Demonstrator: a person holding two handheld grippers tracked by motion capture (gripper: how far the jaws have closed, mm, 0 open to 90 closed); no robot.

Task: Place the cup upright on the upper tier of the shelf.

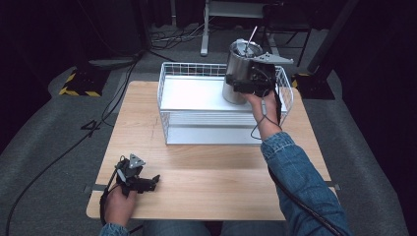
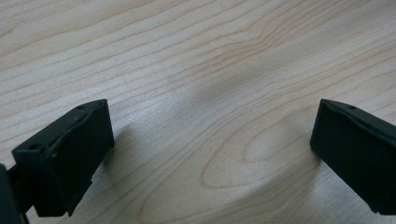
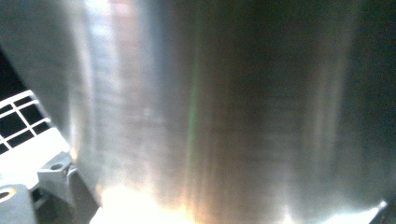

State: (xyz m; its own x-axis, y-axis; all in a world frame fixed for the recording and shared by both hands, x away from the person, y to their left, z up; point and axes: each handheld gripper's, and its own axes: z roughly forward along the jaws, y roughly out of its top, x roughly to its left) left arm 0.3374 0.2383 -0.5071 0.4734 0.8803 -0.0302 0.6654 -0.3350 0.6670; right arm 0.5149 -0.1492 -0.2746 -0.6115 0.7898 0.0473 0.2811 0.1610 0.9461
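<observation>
Evidently rigid and slippery, the steel canister (image 1: 239,73) at the wire basket's (image 1: 169,101) right end needs a mid-wall hold; right gripper (image 1: 242,84) clamps it, left gripper (image 1: 153,181) wide open

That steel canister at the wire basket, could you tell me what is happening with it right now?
A person is working the right gripper against the side of the steel canister, which sits tilted at the far right of the white wire basket. A thin stick pokes out of the canister's top. Whether the fingers are clamped on it can't be told. The left gripper rests open and empty near the front edge of the wooden table.
</observation>
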